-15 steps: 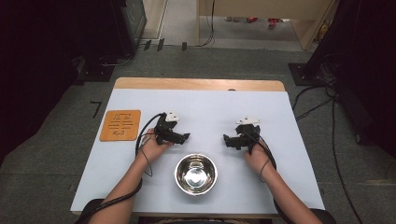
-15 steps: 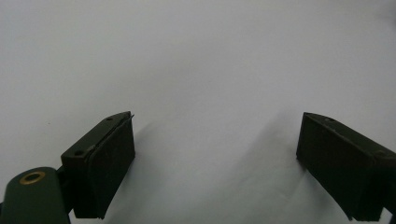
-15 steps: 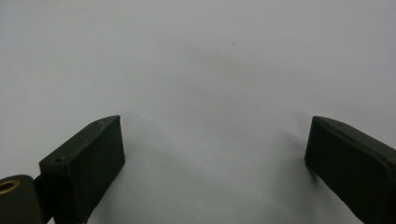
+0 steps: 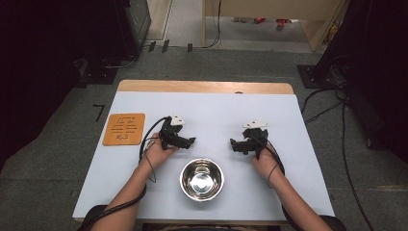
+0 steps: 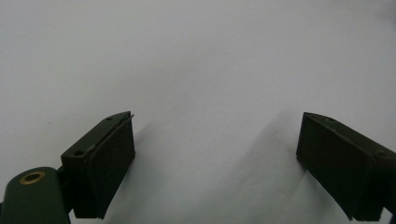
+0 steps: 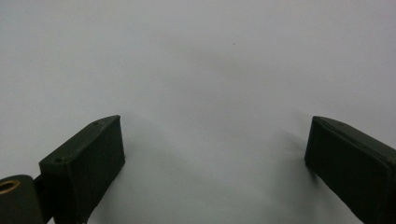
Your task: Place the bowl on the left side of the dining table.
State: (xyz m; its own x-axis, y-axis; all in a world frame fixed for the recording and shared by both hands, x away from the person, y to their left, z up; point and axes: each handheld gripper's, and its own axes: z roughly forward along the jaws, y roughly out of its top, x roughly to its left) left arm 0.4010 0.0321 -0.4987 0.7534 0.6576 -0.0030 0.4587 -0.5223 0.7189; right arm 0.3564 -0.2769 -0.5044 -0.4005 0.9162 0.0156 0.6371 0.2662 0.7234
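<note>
Nothing has moved: bowl (image 4: 202, 179) lies between left tool (image 4: 191, 141) and right tool (image 4: 233, 143).

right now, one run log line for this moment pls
left gripper: open, empty | right gripper: open, empty | steel bowl: between hands, untouched | orange mat: table's left, untouched

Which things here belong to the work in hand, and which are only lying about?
Part of the work, likely:
- steel bowl, nearest both grippers, between the hands
- left gripper, open, empty
- right gripper, open, empty

Lying about, it seems:
- orange board, at the table's left edge, apart from the grippers
- cables on the floor
</note>
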